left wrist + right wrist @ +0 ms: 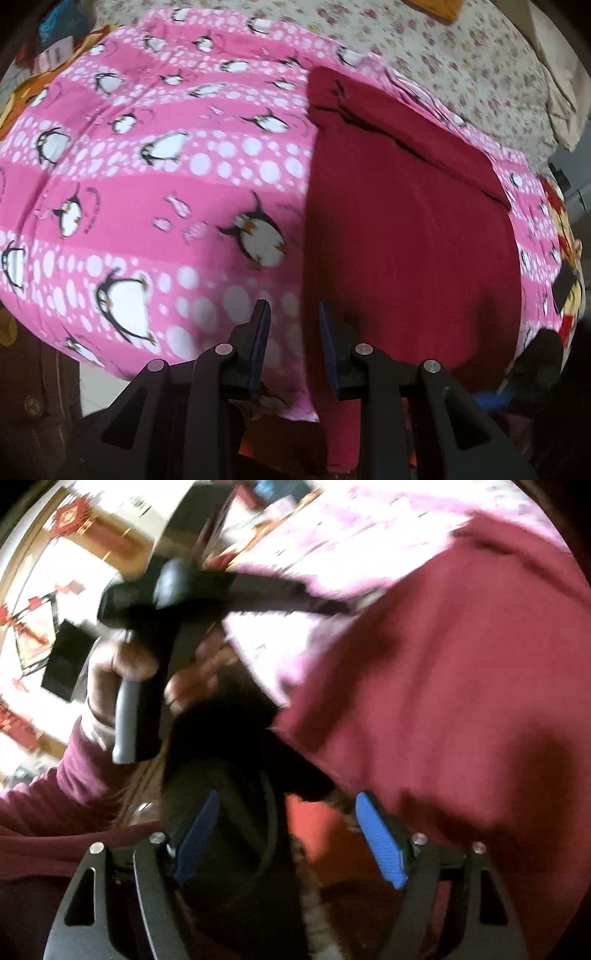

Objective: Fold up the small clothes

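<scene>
Pink penguin-print bedding [147,166] carries the dark red garment [399,240], spread flat ahead and right of the left gripper [293,306]. Its jaws sit almost together; any pinch of cloth is unclear. The right gripper [287,801] gapes, empty, beside the garment. The fabric looks soft, light and limp, best taken at a hem corner.
</scene>
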A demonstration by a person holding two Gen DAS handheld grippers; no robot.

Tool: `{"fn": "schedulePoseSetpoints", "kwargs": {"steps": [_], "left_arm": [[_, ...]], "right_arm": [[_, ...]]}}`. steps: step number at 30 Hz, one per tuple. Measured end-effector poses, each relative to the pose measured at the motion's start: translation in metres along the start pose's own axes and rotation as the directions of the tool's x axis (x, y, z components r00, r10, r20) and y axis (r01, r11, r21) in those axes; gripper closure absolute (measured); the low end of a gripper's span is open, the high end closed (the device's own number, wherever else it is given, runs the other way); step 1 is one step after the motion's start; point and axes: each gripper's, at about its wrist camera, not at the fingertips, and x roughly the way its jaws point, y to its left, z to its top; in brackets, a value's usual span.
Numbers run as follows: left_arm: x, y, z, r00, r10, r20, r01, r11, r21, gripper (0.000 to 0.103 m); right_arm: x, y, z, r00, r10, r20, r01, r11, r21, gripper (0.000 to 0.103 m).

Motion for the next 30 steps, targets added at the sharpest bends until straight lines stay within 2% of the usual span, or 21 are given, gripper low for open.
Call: {"fn": "schedulePoseSetpoints", "kwargs": {"steps": [3, 6, 8, 9, 12, 13, 15, 19, 24, 30], "left_arm": [[0.009, -0.010, -0.009, 1.000, 0.005, -0.030, -0.005, 1.000, 0.018, 0.097], [0.020, -0.015, -0.017, 0.997, -0.001, -0.076, 0.003, 1.000, 0.021, 0.097], [0.018, -0.018, -0.018, 0.997, -0.018, -0.069, 0.018, 1.000, 0.007, 0.097], [0.015, -0.019, -0.017, 0.998, -0.032, -0.058, 0.032, 0.999, 0.001, 0.097], [0.002, -0.026, -0.012, 0.995, -0.097, -0.014, 0.096, 0.995, -0.015, 0.096], [0.000, -0.029, -0.011, 0.994, -0.107, -0.007, 0.107, 0.994, -0.010, 0.090], [0.002, -0.037, -0.010, 0.996, -0.083, -0.015, 0.084, 0.996, 0.020, 0.087], [0.015, -0.035, -0.017, 0.998, 0.045, -0.041, -0.043, 0.998, 0.055, 0.087], [0.019, -0.017, -0.027, 0.997, -0.011, -0.080, 0.009, 1.000, -0.017, 0.087], [0.027, -0.024, -0.032, 0.995, 0.020, -0.096, -0.017, 0.999, 0.034, 0.087]], "right_arm": [[-0.038, -0.038, -0.013, 0.994, -0.104, 0.037, 0.099, 0.987, 0.130, 0.023], [-0.068, -0.083, -0.047, 0.972, -0.235, 0.033, 0.215, 0.932, 0.290, 0.022], [-0.085, -0.107, -0.075, 0.950, -0.311, -0.002, 0.288, 0.876, 0.388, 0.022], [-0.086, -0.114, -0.082, 0.947, -0.320, -0.009, 0.295, 0.862, 0.412, 0.022], [-0.085, -0.133, -0.108, 0.940, -0.339, -0.048, 0.317, 0.810, 0.493, 0.022], [-0.084, -0.135, -0.114, 0.937, -0.346, -0.055, 0.326, 0.801, 0.502, 0.022], [-0.075, -0.141, -0.118, 0.936, -0.345, -0.068, 0.329, 0.788, 0.520, 0.022], [-0.044, -0.131, -0.121, 0.960, -0.268, -0.079, 0.267, 0.796, 0.543, 0.022], [-0.032, -0.135, -0.125, 0.966, -0.236, -0.104, 0.254, 0.801, 0.543, 0.022], [-0.032, -0.136, -0.127, 0.972, -0.217, -0.090, 0.231, 0.806, 0.545, 0.024]]}}
